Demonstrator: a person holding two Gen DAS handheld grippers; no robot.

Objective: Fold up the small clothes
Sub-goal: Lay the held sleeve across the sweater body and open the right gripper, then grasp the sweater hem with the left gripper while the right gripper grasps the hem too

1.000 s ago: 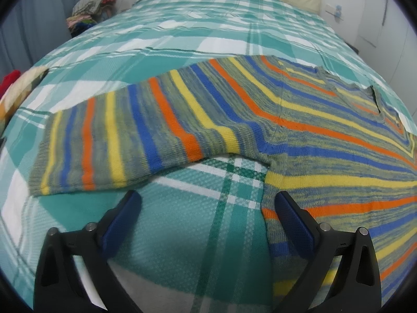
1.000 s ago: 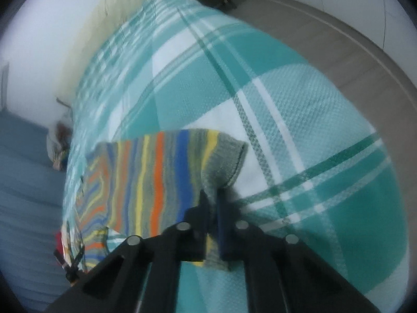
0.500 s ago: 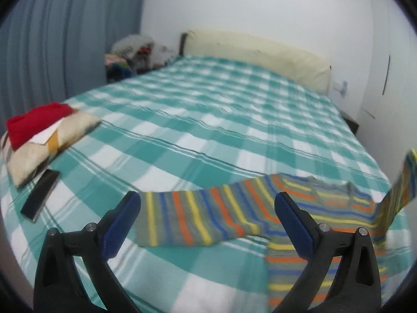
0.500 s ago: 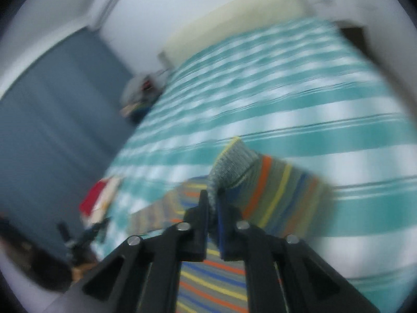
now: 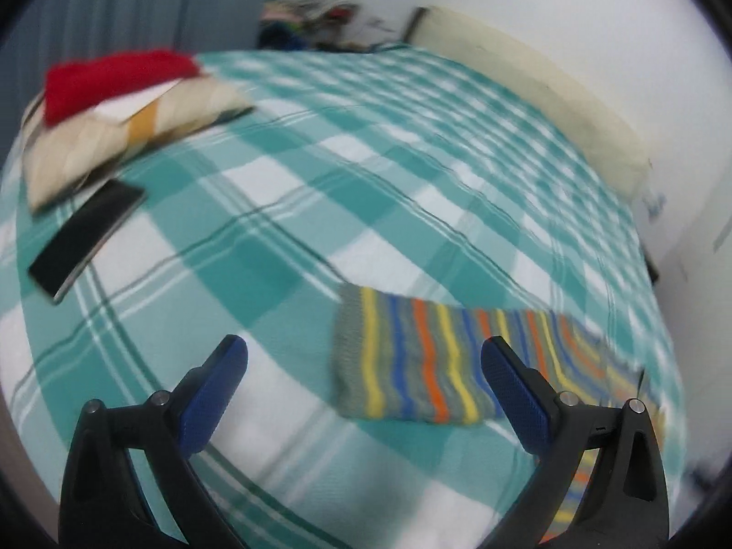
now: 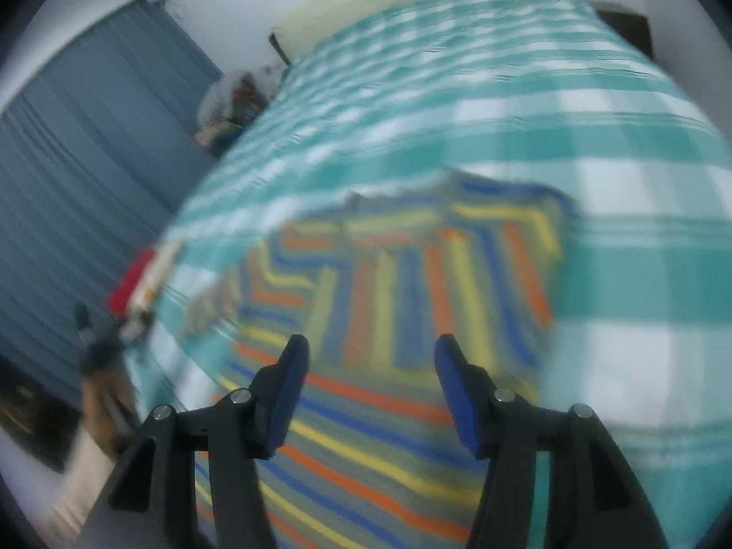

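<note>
A small striped knit sweater (image 6: 411,302) in grey, blue, orange and yellow lies on the teal plaid bedspread (image 5: 320,183). In the right wrist view one sleeve lies folded across the body. My right gripper (image 6: 370,352) is open and empty just above the sweater. In the left wrist view the other sleeve (image 5: 411,366) lies flat, its cuff end toward the left. My left gripper (image 5: 361,361) is open wide and empty above the bed, with the sleeve near its right finger (image 5: 512,393).
A folded pile with a red garment (image 5: 114,78) on beige cloth (image 5: 114,137) sits at the bed's left side, with a black phone (image 5: 87,238) beside it. A cream headboard cushion (image 5: 526,73) and a heap of clothes (image 5: 315,4) are at the far end.
My right gripper has opened and let go of the sleeve cuff, which now lies folded over the sweater body. My left gripper has swung left, so the other sleeve sits to its right.
</note>
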